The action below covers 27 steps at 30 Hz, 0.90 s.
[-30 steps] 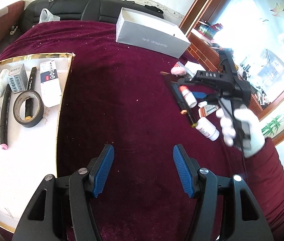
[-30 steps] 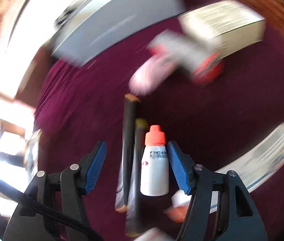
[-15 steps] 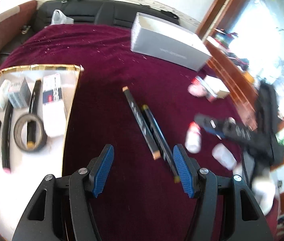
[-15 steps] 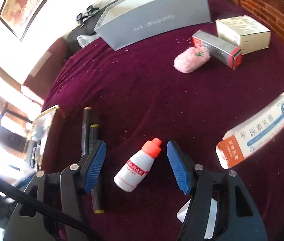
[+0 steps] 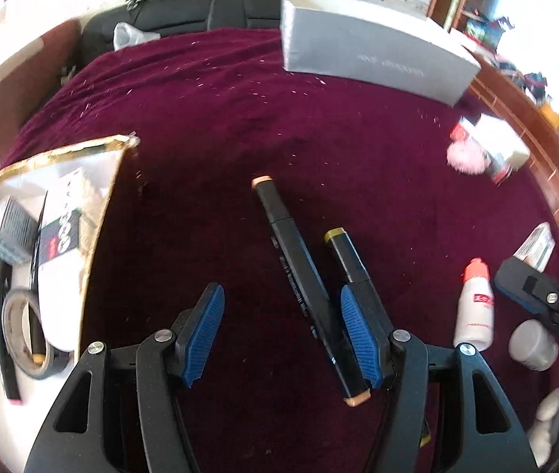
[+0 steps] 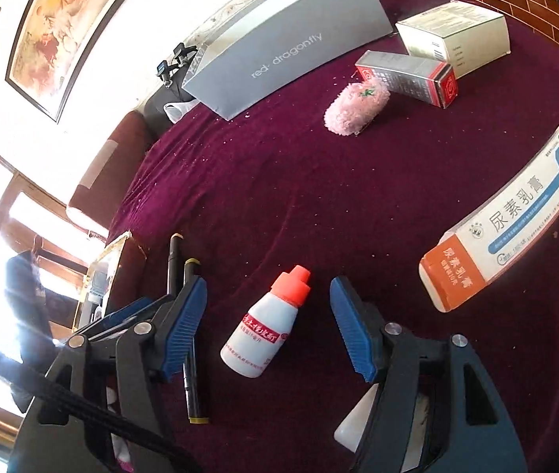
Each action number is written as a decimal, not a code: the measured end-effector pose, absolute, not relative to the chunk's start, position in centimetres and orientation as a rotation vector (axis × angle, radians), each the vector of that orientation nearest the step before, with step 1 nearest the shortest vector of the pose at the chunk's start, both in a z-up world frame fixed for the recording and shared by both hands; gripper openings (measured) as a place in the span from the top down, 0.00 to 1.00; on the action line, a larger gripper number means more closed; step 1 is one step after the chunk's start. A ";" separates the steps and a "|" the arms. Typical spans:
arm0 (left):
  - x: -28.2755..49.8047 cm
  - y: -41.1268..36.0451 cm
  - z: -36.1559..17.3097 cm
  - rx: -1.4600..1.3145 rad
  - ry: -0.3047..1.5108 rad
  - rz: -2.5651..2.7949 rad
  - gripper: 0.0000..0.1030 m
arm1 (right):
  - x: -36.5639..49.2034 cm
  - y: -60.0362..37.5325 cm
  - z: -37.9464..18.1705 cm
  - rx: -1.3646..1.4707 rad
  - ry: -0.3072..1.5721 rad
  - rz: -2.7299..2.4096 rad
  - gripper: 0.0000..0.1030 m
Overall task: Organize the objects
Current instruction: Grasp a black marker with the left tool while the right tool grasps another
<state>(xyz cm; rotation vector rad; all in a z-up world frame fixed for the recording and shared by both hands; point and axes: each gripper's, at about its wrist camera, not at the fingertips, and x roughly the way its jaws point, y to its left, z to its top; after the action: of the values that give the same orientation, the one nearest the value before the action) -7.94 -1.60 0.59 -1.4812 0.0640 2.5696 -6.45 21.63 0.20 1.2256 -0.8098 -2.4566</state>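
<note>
left jaws neared two markers [image 5: 299,276]; box [image 6: 287,51] reads "red-dragonfly".

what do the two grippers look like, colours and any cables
Both are matte black plastic frames with triangular cut-outs and silver screws at the joints. The left gripper has ribbed blue pads on its fingers; the right gripper has the same blue ribbed fingers. A black cable crosses the right gripper's frame.
</note>
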 end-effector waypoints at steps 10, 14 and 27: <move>-7.9 -1.9 0.5 -1.513 0.197 2.556 0.82 | -6.6 21.1 0.0 1.228 -0.810 -2.445 0.37; -8.0 -0.2 0.2 -1.445 0.311 2.615 0.82 | -6.5 21.0 0.0 1.227 -0.800 -2.451 0.37; -4.6 -2.9 2.6 -1.351 0.019 2.546 0.89 | -6.1 21.0 0.4 1.178 -0.739 -2.520 0.37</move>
<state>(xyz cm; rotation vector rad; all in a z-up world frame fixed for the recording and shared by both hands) -4.62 -2.86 2.55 -1.3507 0.0186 2.5462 -6.12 20.98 0.43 1.1785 -0.7394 -2.5199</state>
